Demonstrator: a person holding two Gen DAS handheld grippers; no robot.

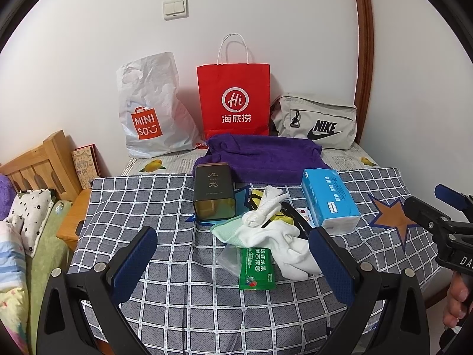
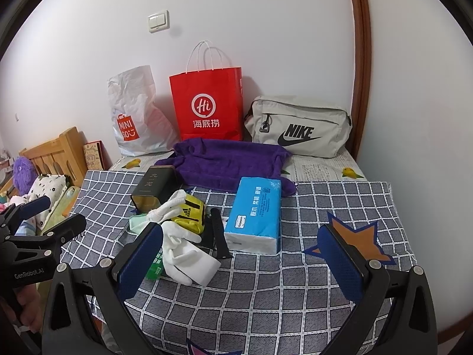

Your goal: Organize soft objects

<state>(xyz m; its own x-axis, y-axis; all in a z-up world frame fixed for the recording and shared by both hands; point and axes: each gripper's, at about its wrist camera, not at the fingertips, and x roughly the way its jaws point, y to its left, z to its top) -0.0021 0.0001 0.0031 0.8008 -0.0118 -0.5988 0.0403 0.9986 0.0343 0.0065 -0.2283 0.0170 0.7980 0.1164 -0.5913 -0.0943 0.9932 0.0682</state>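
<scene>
On the table, spread with a checked cloth (image 1: 165, 290), the white socks (image 1: 283, 236) lie in a loose heap at the centre of the clutter, just beside a dark tin (image 1: 214, 190) and a blue tissue pack (image 1: 329, 199). From the left hand-held gripper (image 1: 233, 263) they sit at about one o'clock, close ahead — its jaws stand wide apart and hold nothing. From the right hand-held gripper (image 2: 251, 261) the socks (image 2: 183, 251) lie at about ten o'clock, partly behind its left finger; it too is spread wide and empty. The left looks the nearer. The heap's long axis runs from far-left to near-right, limp and crumpled. A purple towel (image 1: 260, 159) lies farther back.
</scene>
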